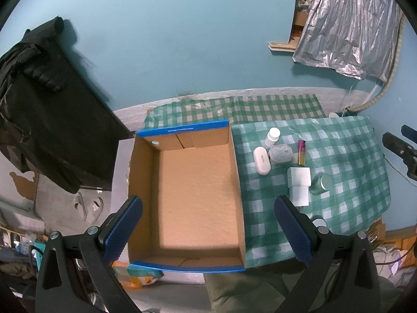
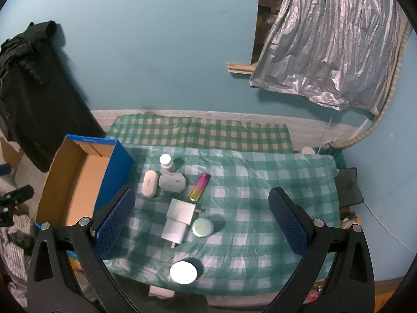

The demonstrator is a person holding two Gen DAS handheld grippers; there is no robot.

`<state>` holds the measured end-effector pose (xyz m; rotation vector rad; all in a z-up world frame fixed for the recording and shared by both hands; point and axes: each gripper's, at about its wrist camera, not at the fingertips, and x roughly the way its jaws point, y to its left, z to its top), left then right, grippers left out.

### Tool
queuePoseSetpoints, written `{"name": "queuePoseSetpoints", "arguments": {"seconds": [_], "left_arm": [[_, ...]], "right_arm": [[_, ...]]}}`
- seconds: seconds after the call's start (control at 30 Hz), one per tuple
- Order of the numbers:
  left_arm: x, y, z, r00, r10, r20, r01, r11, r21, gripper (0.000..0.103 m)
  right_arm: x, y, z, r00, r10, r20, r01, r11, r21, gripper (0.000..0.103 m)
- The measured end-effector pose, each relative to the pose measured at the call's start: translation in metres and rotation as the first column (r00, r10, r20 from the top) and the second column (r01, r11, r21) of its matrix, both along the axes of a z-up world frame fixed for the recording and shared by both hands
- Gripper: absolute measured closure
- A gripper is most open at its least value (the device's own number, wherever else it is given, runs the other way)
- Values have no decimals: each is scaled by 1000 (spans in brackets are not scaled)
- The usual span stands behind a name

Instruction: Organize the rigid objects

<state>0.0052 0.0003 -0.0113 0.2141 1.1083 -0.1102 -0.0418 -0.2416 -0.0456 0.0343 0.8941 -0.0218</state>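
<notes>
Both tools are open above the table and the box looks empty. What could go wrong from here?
1. The white case, hexagonal container and small bottle sit tightly together, so an open right tool may knock a neighbour while picking one.
2. The round white lid lies near the table's front edge and might get pushed off.
3. The lighter is slim and could slip.

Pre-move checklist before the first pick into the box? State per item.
1. Cardboard box empty, open: ok.
2. Left gripper open, holding nothing: ok.
3. Right gripper open, holding nothing: ok.
4. Items reachable on checked cloth: ok.
5. White charger clear of neighbours: not ok, round tin sits right beside it.
6. Lighter lying free: ok.
</notes>
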Motion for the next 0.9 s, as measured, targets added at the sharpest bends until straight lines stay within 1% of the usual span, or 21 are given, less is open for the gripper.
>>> {"name": "queuePoseSetpoints", "arguments": {"seconds": [0.13,0.9], "left_arm": [[2,0,-1,1000,3,6,-3,1000,-4,2],[1,-2,4,1000,-1,5,1,1000,3,2]], "right_arm": [[6,4,-4,1000,8,-4,-8,1000,0,2],[9,2,-4,1000,12,-8,-12,1000,4,2]]}}
